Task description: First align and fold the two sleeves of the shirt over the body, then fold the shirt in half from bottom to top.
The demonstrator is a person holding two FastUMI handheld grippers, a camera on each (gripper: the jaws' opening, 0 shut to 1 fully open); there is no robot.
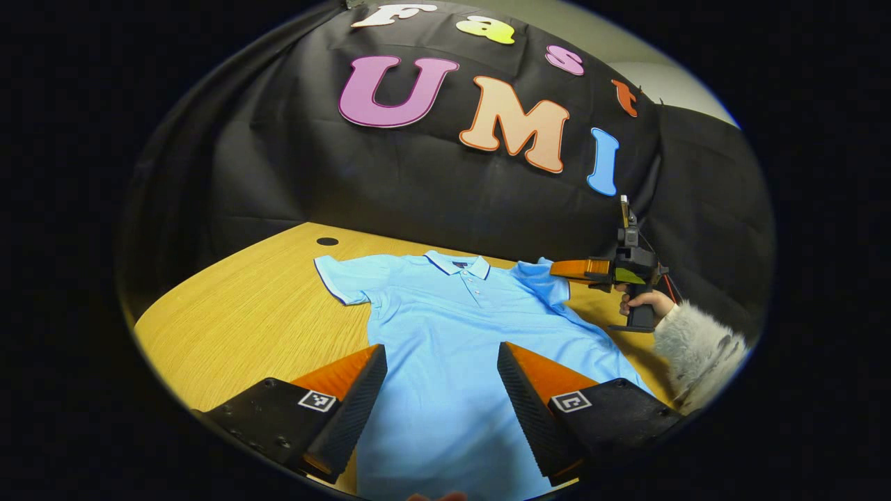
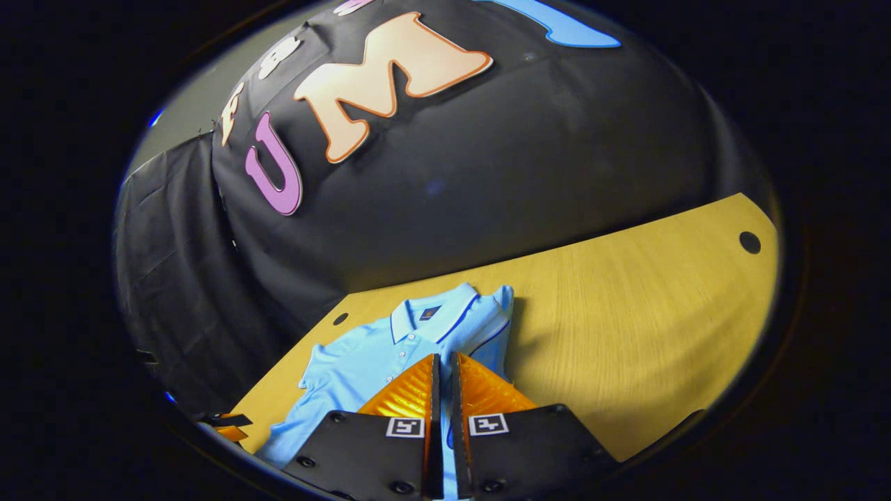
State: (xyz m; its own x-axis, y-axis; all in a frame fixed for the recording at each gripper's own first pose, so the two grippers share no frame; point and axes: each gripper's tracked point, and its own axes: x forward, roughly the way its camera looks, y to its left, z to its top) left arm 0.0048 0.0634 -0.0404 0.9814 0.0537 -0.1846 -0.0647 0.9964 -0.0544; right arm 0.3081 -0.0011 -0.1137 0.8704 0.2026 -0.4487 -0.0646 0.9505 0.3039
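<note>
From my left gripper view I see the shirt (image 1: 445,327), a light blue polo, lying flat and face up on the wooden table (image 1: 250,313), collar toward 12 o'clock and hem running off toward 6. It has a dark-trimmed collar (image 1: 457,264) and a short buttoned placket below it. The sleeve at 10 o'clock (image 1: 341,277) is spread out flat, with a dark line along its cuff. The sleeve at 2 o'clock (image 1: 544,278) looks lifted and bunched, and the right gripper (image 1: 562,268) meets it there, held by a hand (image 1: 644,300) in a fuzzy pale sleeve (image 1: 696,351).

My left gripper (image 1: 442,358) hovers over the shirt's body with its fingers wide apart, nothing between them.

In the right gripper view the shirt (image 2: 362,362) sits at 7 o'clock on the table (image 2: 626,313), collar (image 2: 445,316) upward, and the near sleeve (image 2: 495,334) appears turned inward over the shoulder. The right gripper (image 2: 442,369) has its fingers drawn nearly together with a thin slit left, blue fabric showing in it; I cannot tell for sure whether they pinch the sleeve. A small round hole (image 2: 749,242) marks the table at 3 o'clock.
</note>
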